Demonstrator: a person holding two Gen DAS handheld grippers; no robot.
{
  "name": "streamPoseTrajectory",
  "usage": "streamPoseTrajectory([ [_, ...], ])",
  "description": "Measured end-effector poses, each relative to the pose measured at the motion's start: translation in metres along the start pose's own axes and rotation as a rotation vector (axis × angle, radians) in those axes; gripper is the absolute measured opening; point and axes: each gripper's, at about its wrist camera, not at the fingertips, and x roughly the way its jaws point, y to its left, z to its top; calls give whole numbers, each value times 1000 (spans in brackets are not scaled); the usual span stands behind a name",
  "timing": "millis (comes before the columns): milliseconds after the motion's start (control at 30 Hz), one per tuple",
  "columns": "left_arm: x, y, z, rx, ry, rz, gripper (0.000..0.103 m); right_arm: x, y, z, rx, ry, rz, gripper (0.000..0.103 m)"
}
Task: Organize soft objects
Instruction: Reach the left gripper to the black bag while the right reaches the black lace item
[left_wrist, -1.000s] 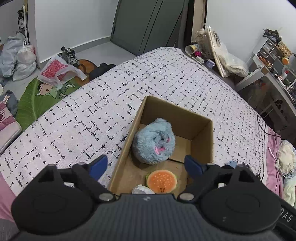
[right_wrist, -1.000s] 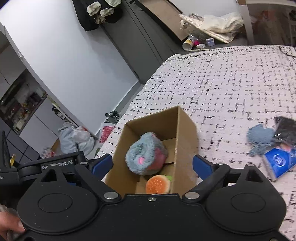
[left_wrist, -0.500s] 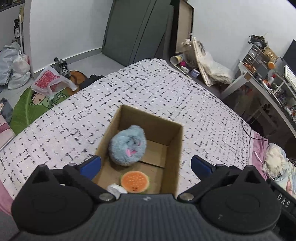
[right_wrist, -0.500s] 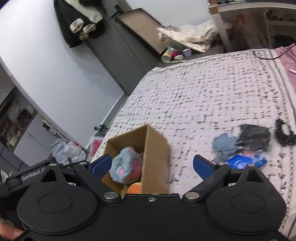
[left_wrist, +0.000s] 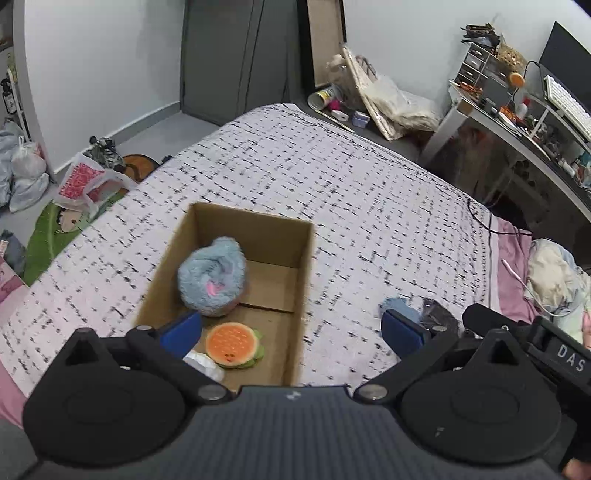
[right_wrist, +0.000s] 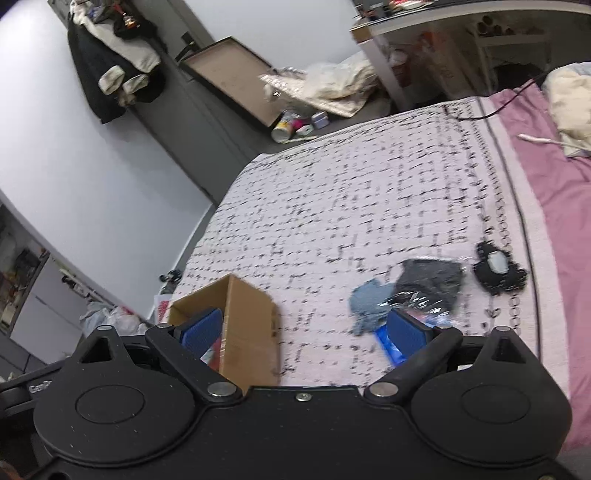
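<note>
A cardboard box (left_wrist: 303, 295) stands on the patterned bedspread (left_wrist: 332, 177). Inside it lie a fluffy blue plush (left_wrist: 212, 282), an orange burger toy (left_wrist: 232, 344) and a white soft item (left_wrist: 205, 363). My left gripper (left_wrist: 291, 330) hovers open over the box's near right wall, nothing between its fingers. In the right wrist view the box (right_wrist: 251, 332) is at lower left. A blue-grey cloth (right_wrist: 369, 302), a dark item in clear wrapping (right_wrist: 430, 280), a blue packet (right_wrist: 388, 347) and a black fuzzy object (right_wrist: 498, 267) lie on the bed. My right gripper (right_wrist: 308, 328) is open and empty.
A pink sheet (right_wrist: 554, 221) with a cream bundle (right_wrist: 569, 96) covers the bed's right side; a black cable (left_wrist: 487, 221) trails there. A desk (left_wrist: 517, 147) stands beyond the bed. Bags (left_wrist: 85, 181) and a green mat (left_wrist: 48, 236) lie on the floor at left.
Both grippers have swung right, away from the box. The left jaws spread wider. The loose items on the bed have come nearer the middle of the right wrist view.
</note>
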Motion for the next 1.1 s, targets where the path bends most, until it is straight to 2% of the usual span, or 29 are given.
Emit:
streamPoseTrajectory([
  [100,3,-12,-2,17,0,9,102,-3,-9,2,13,-28,-27,103],
  [233,11,-27,-5,39,6,0,102,-6,-20,4,25,-57,-71,103],
  [667,40,-66,-8,73,34,-17,102,-4,-50,14,78,-61,-116,103],
  [1000,76,-99,-12,101,64,-74,100,6,-93,20,233,-41,-130,103],
  [1100,89,-108,-14,108,78,-89,100,15,-108,20,295,-15,-90,102],
])
